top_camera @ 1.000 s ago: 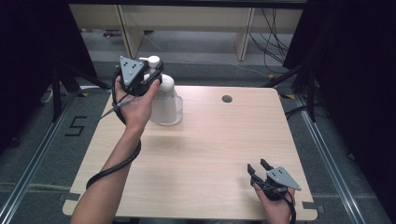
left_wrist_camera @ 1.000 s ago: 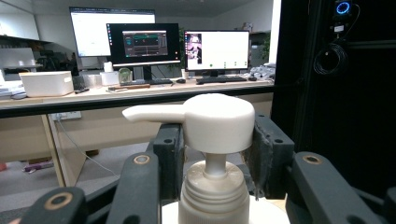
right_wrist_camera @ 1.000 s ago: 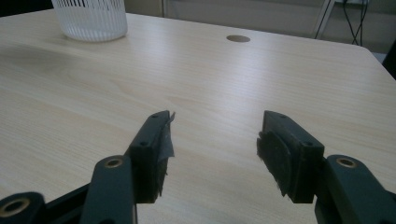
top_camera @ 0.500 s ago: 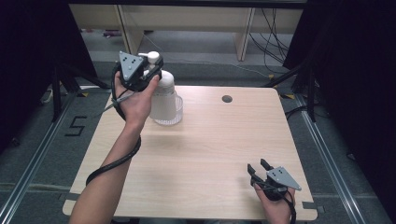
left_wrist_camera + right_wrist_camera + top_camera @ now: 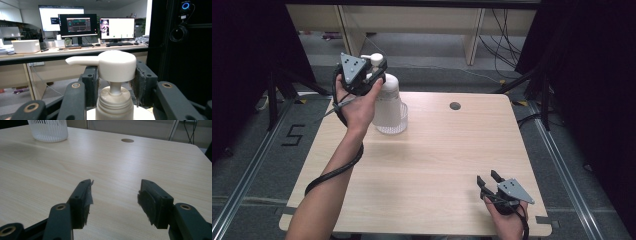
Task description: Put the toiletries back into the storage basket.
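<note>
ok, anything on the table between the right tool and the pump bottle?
No. In the high view, bare wood runs from the right tool to the pump bottle; the right gripper view agrees.

An office-style lab was shown. In the left gripper view, three lit monitors [image 5: 78, 25] were lined up at 12 o'clock on a long desk [image 5: 75, 51], with a white storage box [image 5: 26, 46] at 9 o'clock and a coiled cable [image 5: 178, 33] hung on a black panel at 3 o'clock. In the high view, a light wooden counter [image 5: 437, 165] with a cable hole [image 5: 455, 106] was framed by dark curtains, a taped number five [image 5: 293, 135] being seen on the grey floor at 9 o'clock.
</note>
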`<state>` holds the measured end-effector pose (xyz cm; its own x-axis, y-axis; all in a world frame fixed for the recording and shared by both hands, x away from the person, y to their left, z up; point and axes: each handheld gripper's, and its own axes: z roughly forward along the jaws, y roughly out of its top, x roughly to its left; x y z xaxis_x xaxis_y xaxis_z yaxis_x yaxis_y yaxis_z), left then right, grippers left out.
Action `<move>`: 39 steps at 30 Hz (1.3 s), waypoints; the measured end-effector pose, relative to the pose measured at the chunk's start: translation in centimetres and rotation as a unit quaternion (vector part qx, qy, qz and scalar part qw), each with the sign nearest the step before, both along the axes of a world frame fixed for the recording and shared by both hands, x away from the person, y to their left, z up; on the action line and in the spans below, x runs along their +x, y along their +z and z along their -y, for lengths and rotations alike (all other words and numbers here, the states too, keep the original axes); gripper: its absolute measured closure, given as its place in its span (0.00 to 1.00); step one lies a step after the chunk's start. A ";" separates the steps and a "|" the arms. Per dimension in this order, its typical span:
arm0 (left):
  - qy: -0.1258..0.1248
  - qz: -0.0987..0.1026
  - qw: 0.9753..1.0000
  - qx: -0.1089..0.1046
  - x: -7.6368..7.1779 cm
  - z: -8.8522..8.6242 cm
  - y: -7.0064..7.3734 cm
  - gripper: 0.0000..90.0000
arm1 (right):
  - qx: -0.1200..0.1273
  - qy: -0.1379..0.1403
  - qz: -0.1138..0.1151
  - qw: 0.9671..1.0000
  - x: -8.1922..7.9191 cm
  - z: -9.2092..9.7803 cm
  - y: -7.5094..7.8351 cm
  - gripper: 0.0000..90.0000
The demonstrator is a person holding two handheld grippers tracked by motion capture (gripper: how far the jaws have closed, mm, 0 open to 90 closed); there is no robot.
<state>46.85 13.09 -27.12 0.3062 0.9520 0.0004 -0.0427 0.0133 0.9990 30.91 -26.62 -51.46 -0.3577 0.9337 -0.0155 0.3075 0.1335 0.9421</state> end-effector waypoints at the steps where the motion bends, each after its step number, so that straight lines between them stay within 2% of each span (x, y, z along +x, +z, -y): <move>1: -0.001 0.001 1.000 0.000 0.1 0.0 0.1 0.66 | 0.000 -0.002 0.000 1.000 0.0 0.0 0.0 0.49; 3: -0.001 0.002 1.000 0.002 0.2 0.1 0.2 0.66 | -0.006 -0.001 -0.001 1.000 -0.1 0.0 0.1 0.49; 5: -0.001 0.002 1.000 0.000 0.4 0.0 0.3 0.66 | -0.004 0.000 0.006 1.000 0.1 0.0 0.0 0.49; 8: -0.004 0.004 1.000 0.000 0.5 0.1 0.3 0.66 | -0.001 -0.002 0.001 1.000 0.0 0.0 0.0 0.49; 10: -0.005 0.002 1.000 0.002 0.6 0.1 0.3 0.66 | -0.003 -0.003 0.006 1.000 0.0 0.0 0.0 0.49; 13: -0.004 0.002 1.000 0.003 0.9 0.1 0.4 0.66 | 0.001 -0.001 -0.001 1.000 0.0 0.0 0.0 0.49; 18: -0.003 0.004 1.000 0.002 1.1 0.0 0.7 0.66 | 0.001 0.000 0.000 1.000 0.0 0.0 0.0 0.49; 20: -0.003 0.005 1.000 -0.001 1.3 -0.1 1.0 0.66 | -0.011 0.003 0.011 1.000 0.2 0.1 0.0 0.49; 28: -0.001 0.007 1.000 0.000 1.8 -0.3 1.6 0.66 | -0.012 0.003 0.011 1.000 0.2 0.2 0.0 0.49; 30: 0.000 0.007 1.000 0.000 1.9 -0.4 1.7 0.66 | -0.008 0.008 0.005 1.000 0.2 0.1 0.0 0.49; 31: 0.001 0.007 1.000 0.001 2.0 -0.4 1.7 0.66 | 0.008 -0.007 -0.005 1.000 -0.1 -0.1 0.0 0.48; 32: 0.001 0.007 1.000 0.001 2.0 -0.4 1.7 0.66 | 0.008 -0.007 -0.005 1.000 -0.1 -0.1 0.0 0.48; 33: 0.000 0.007 1.000 0.002 2.0 -0.4 1.6 0.66 | 0.003 -0.006 -0.005 1.000 -0.1 0.0 0.1 0.49; 34: 0.000 0.006 1.000 0.002 2.1 -0.5 1.6 0.66 | -0.011 -0.002 0.003 1.000 0.0 0.2 0.1 0.48; 36: 0.001 0.006 1.000 0.001 2.2 -0.5 1.5 0.66 | -0.004 -0.006 -0.002 1.000 0.0 0.1 0.1 0.48; 37: 0.001 0.005 1.000 0.001 2.4 -0.5 1.5 0.66 | -0.006 -0.001 0.006 1.000 0.1 0.1 0.0 0.49; 39: 0.000 0.005 1.000 0.000 2.5 -0.5 1.5 0.66 | -0.003 -0.003 0.004 1.000 0.1 0.1 0.0 0.49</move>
<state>49.37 13.58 -25.66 0.3055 0.9522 0.0043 -0.0523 0.0123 0.9986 30.97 -26.70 -51.43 -0.3521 0.9356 -0.0241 0.3016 0.1378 0.9434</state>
